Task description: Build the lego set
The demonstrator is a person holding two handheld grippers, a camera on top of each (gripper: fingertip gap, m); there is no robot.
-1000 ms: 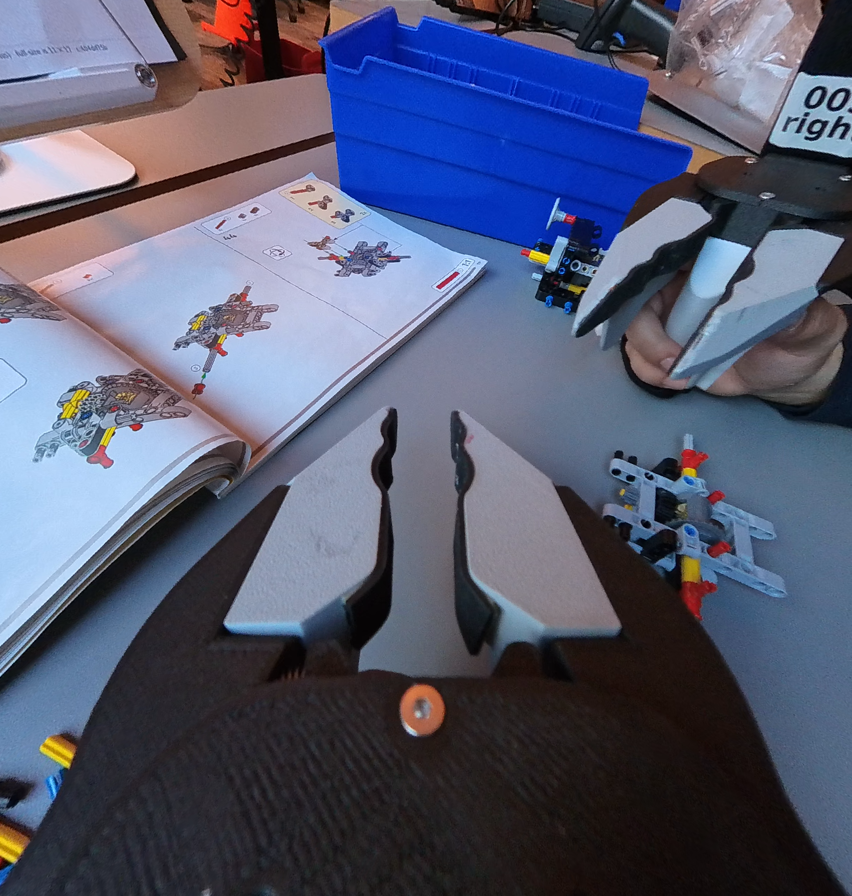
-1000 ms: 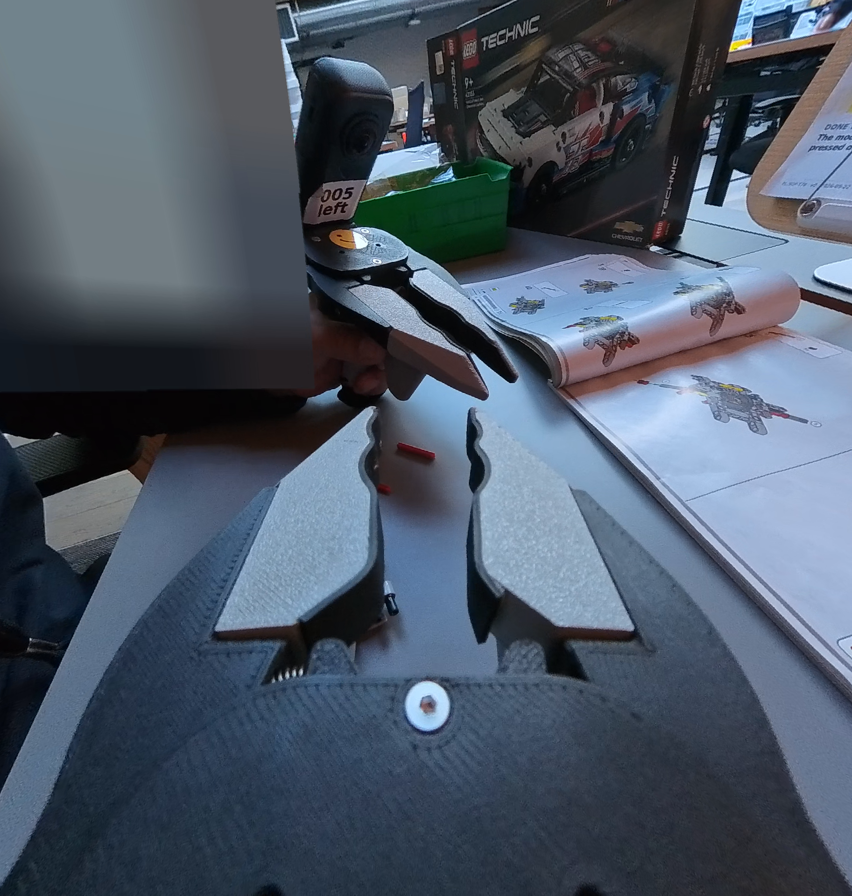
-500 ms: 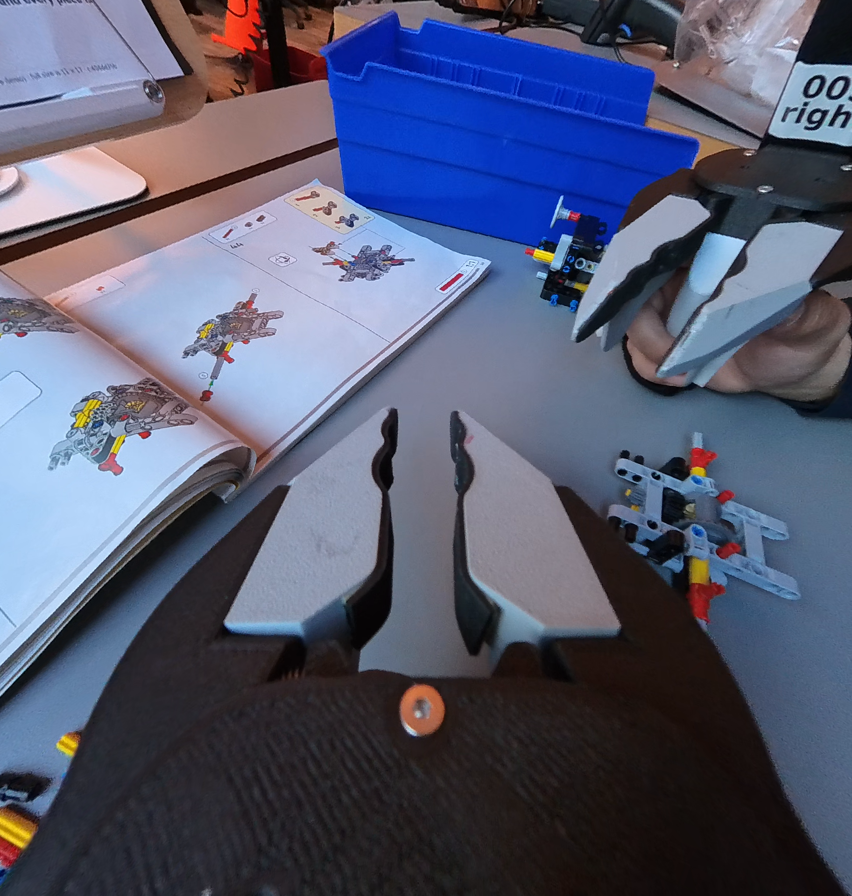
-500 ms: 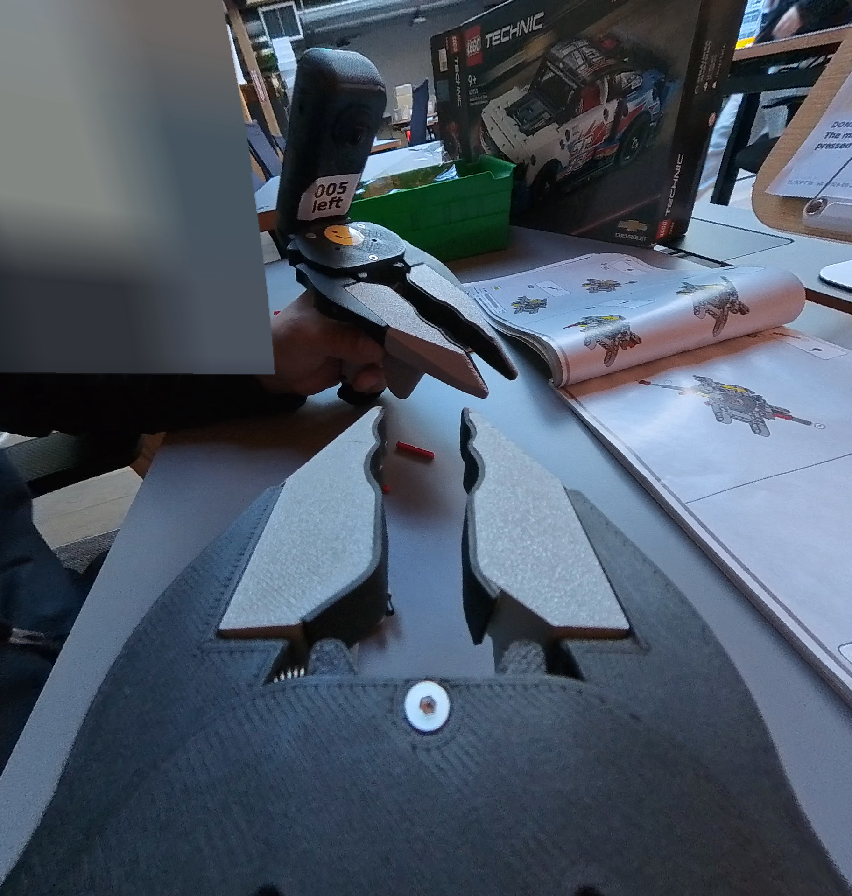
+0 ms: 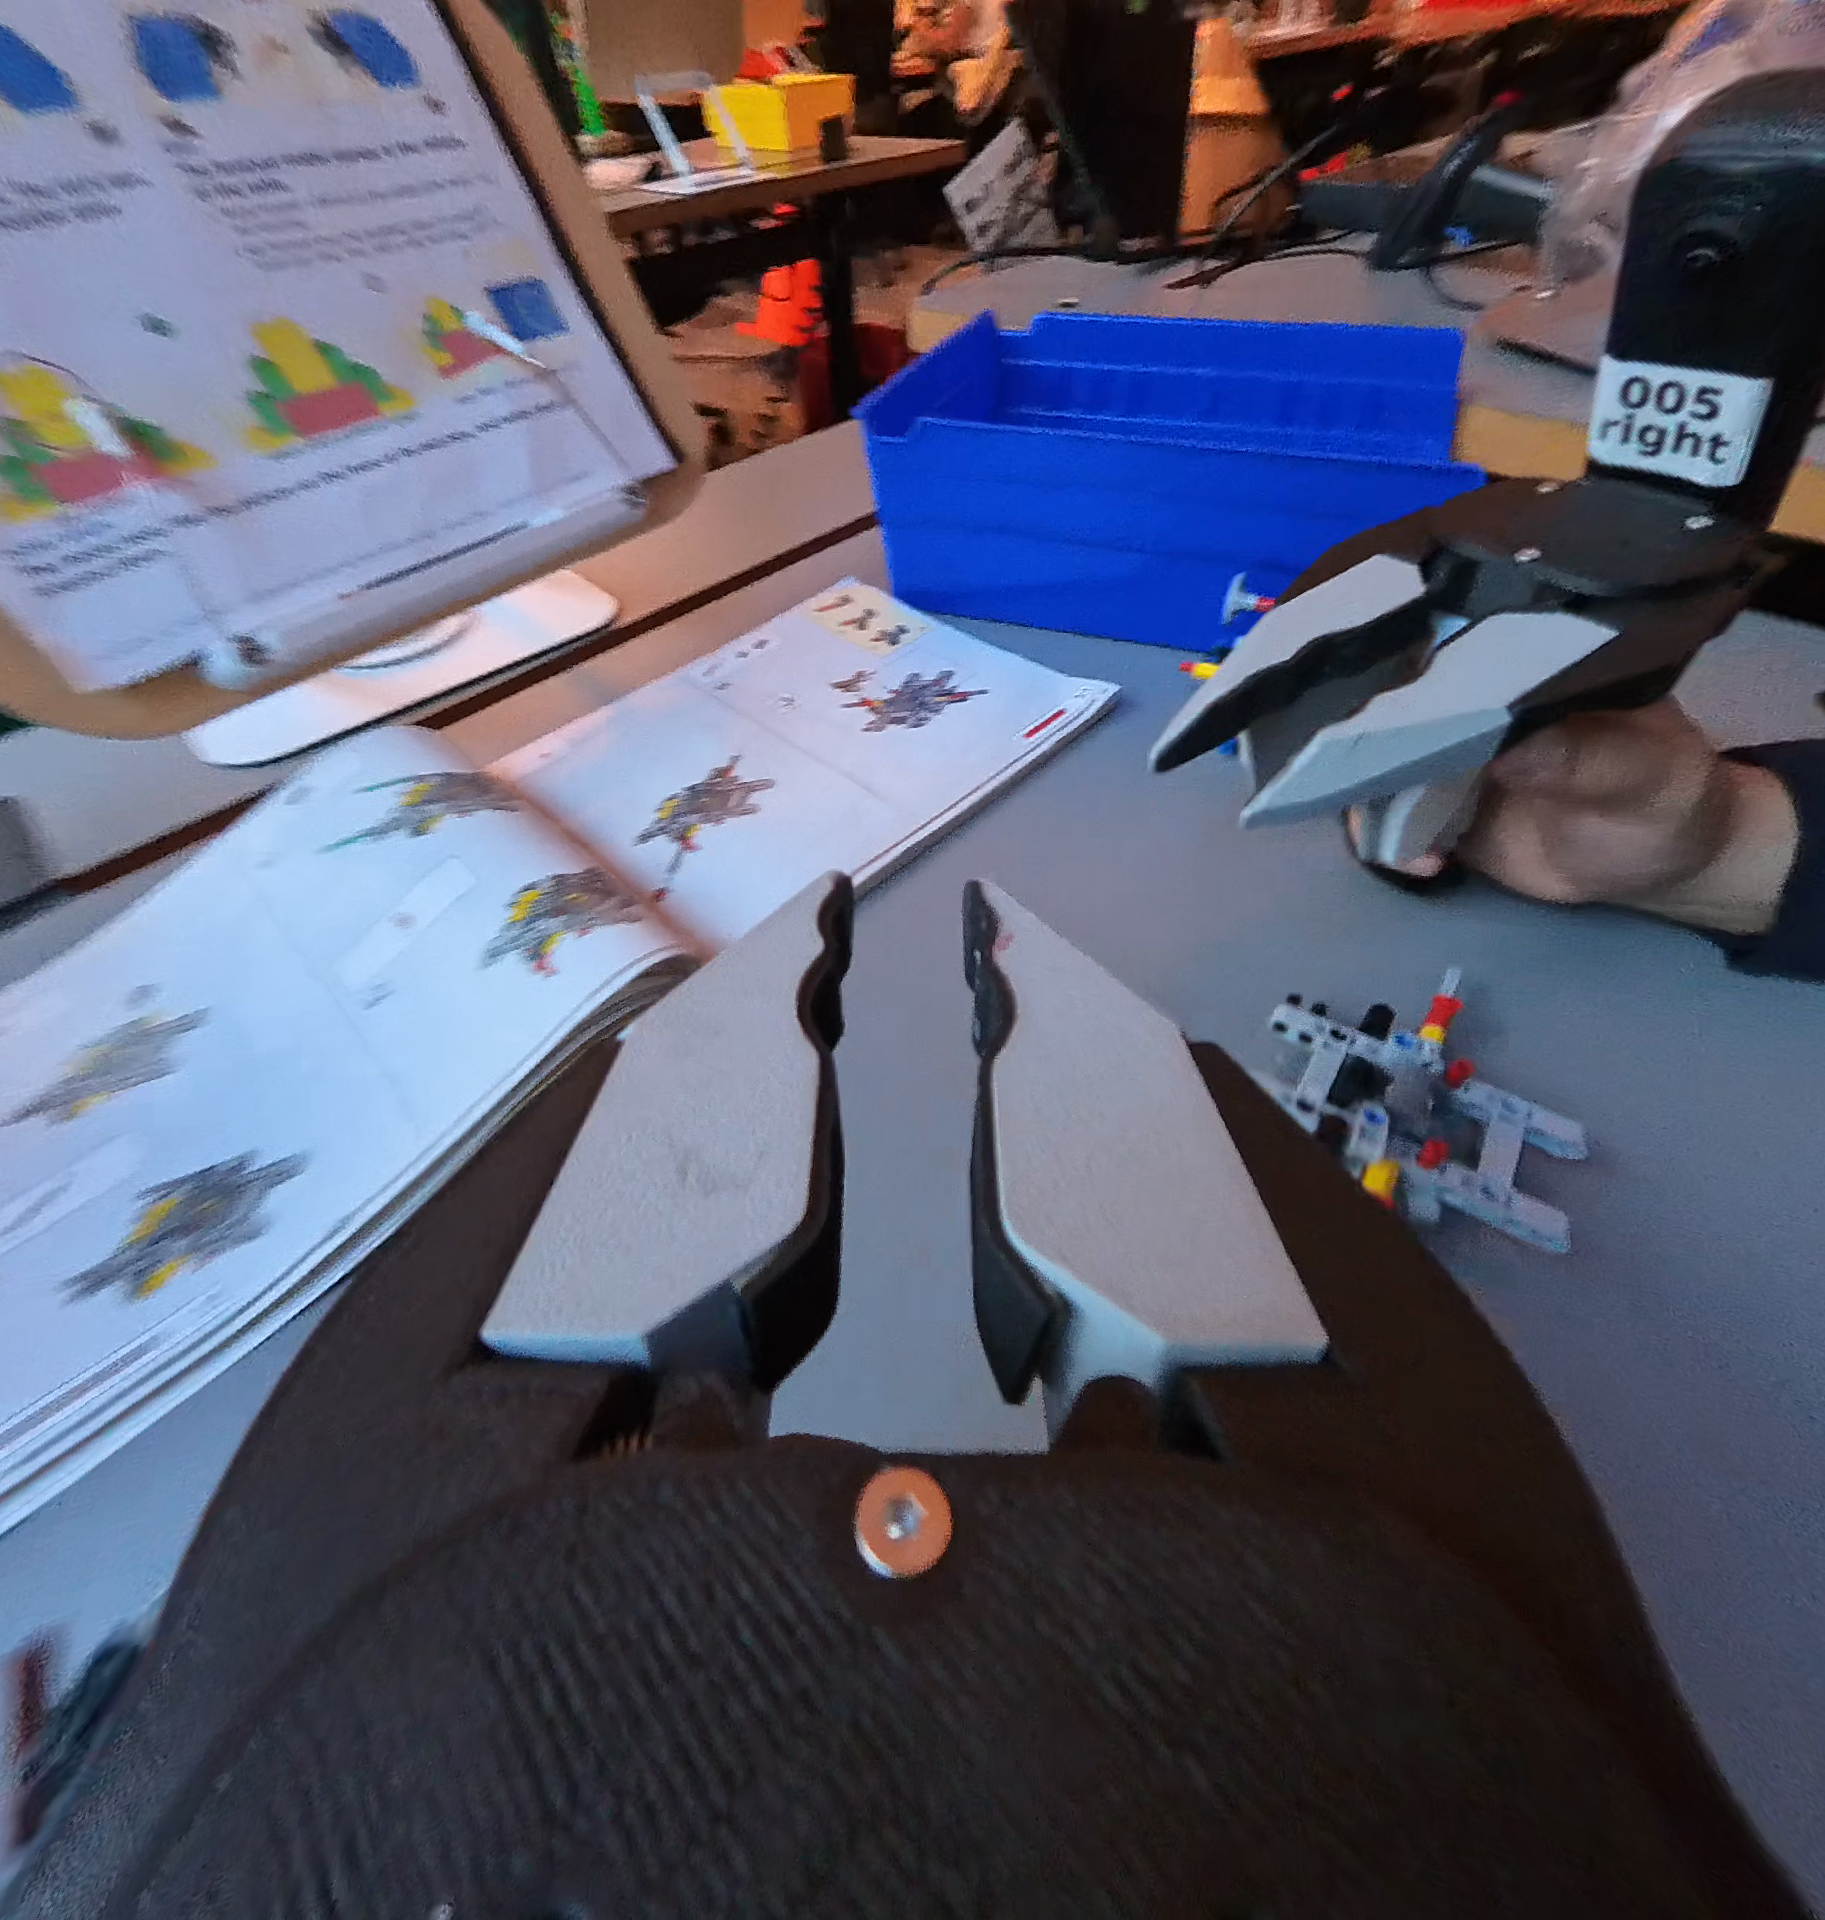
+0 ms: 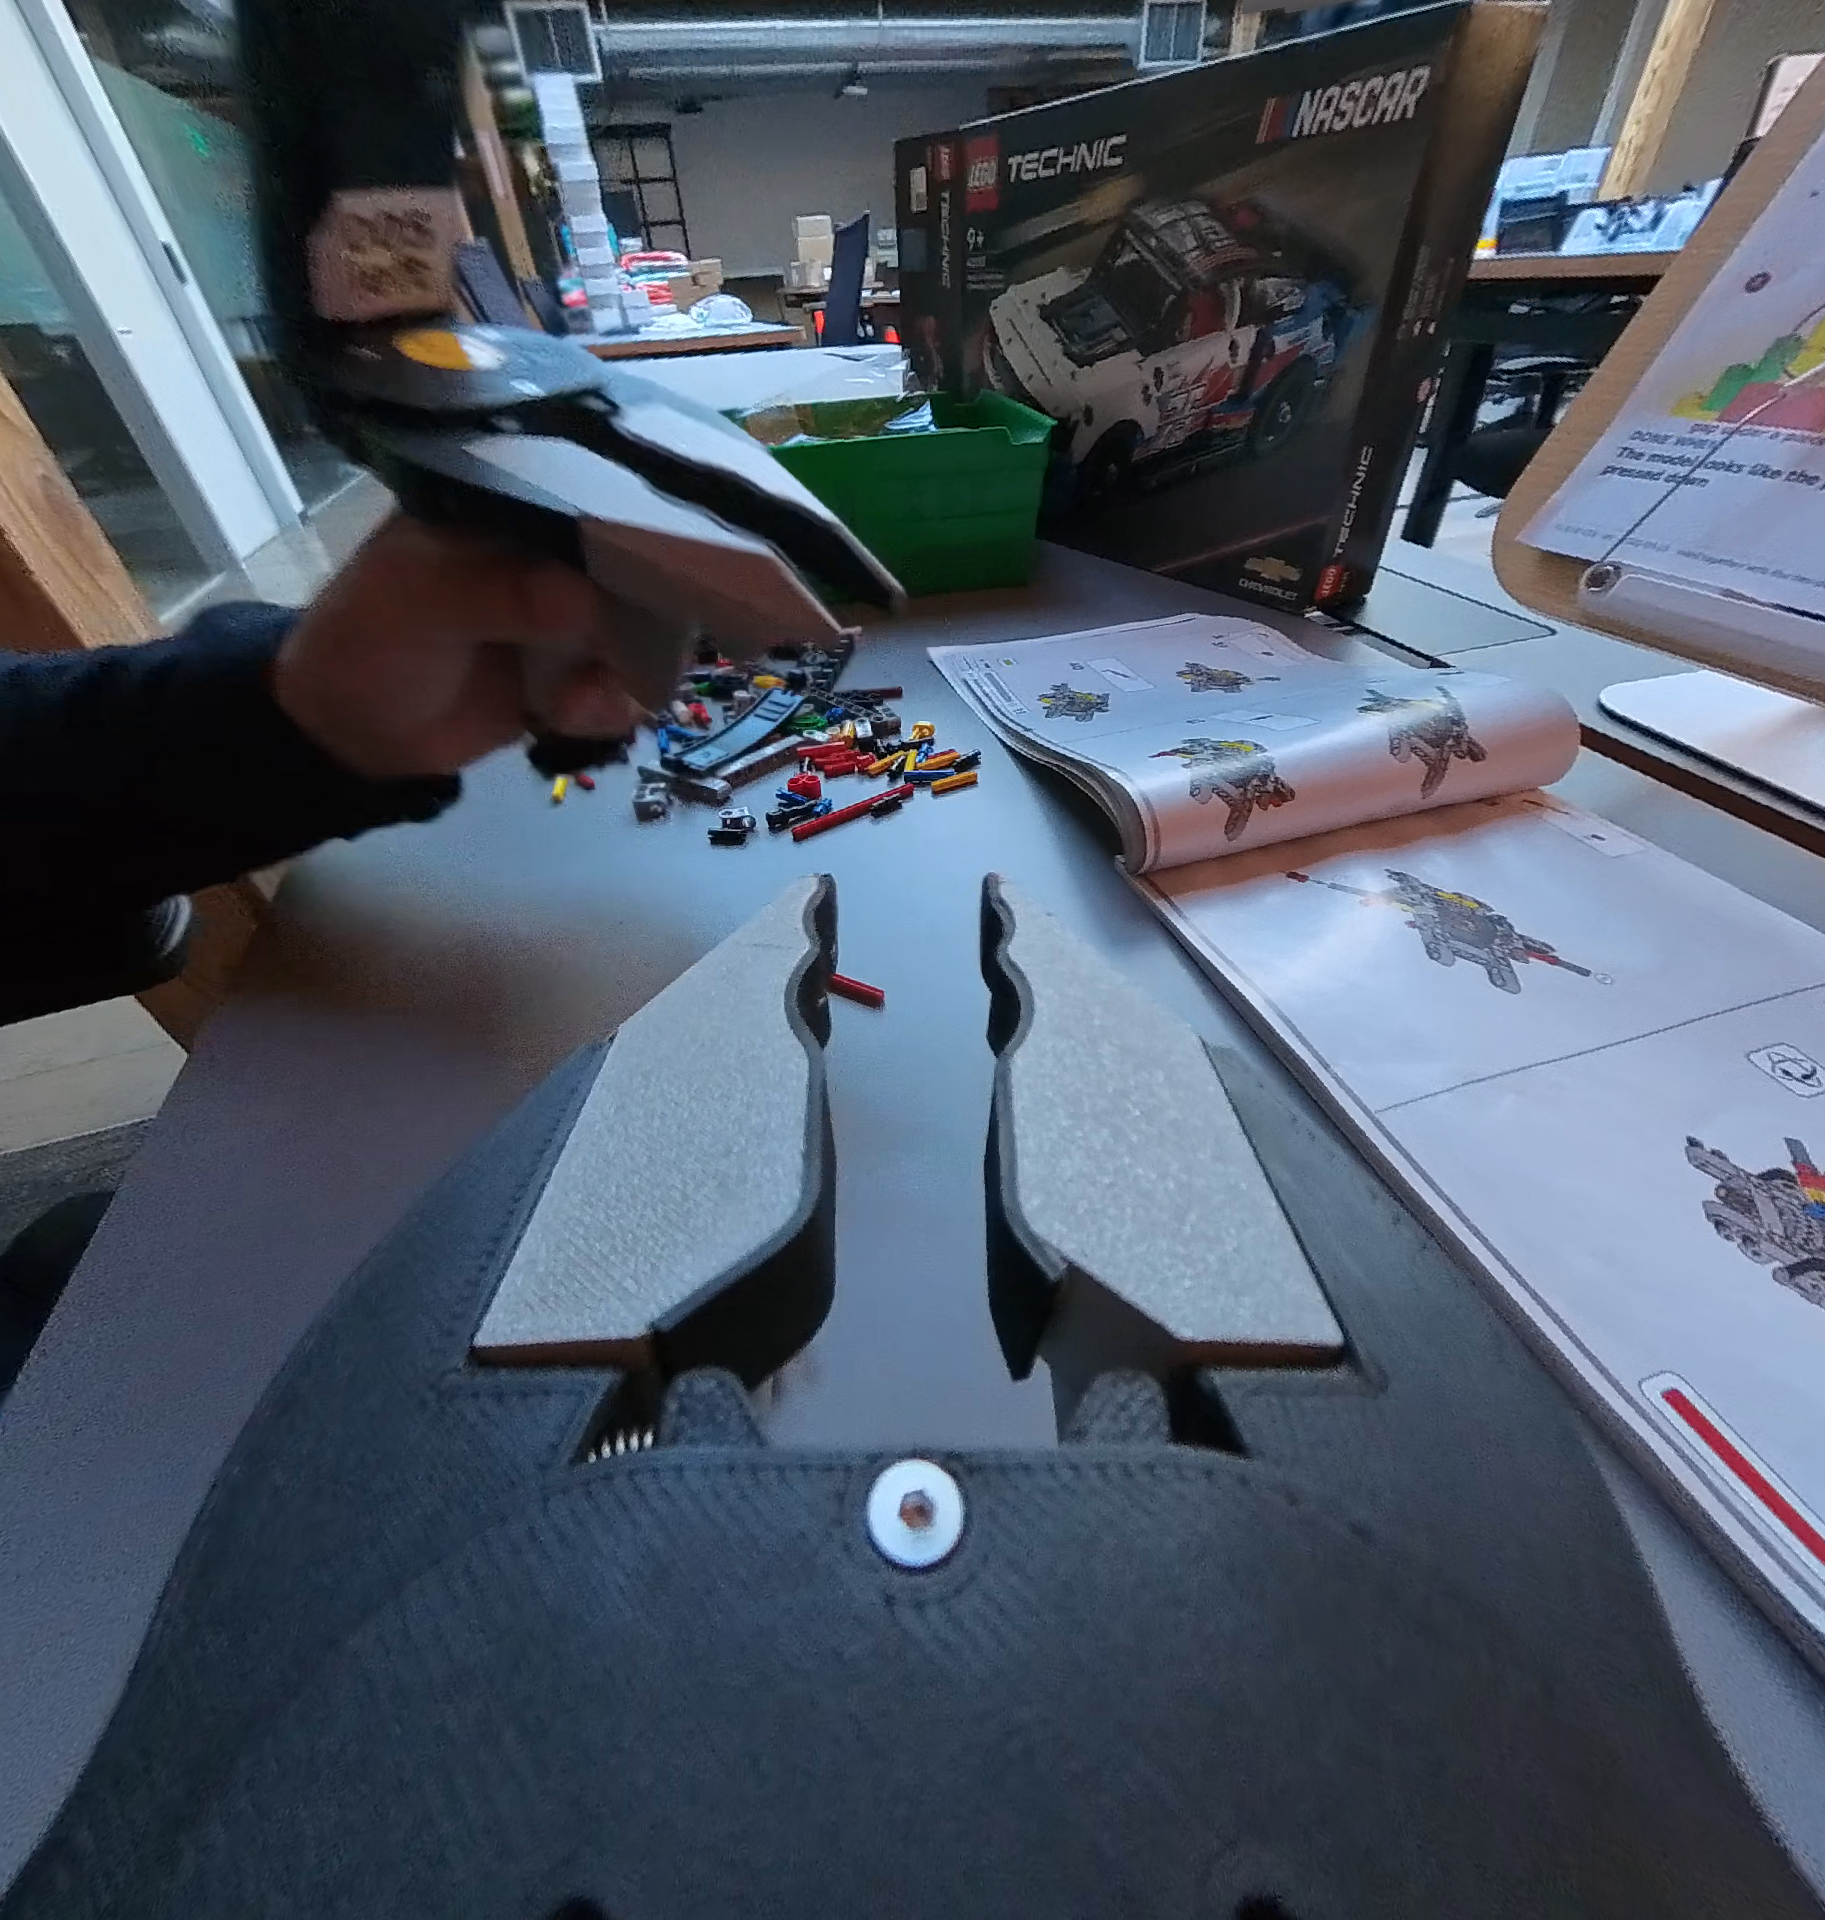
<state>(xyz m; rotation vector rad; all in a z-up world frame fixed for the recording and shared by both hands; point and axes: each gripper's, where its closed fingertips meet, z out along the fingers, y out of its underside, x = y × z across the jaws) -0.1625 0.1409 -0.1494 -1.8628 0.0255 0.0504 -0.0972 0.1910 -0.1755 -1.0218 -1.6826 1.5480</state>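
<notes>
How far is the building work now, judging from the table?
Done: one small grey-white brick assembly lies built. In hand: nothing; left tool and right tool are open, a small red pin lying under the right. Left: many loose coloured pieces.

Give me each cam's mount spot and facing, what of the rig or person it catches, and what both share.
Left wrist view: sits on the left gripper, looks along its open, empty fingers across the grey table toward the blue bin; catches the right gripper and hand.
Right wrist view: sits on the right gripper, faces the loose parts pile and green bin; catches the left gripper.
Shared: the open instruction booklet, table, the propped instruction board.
</notes>
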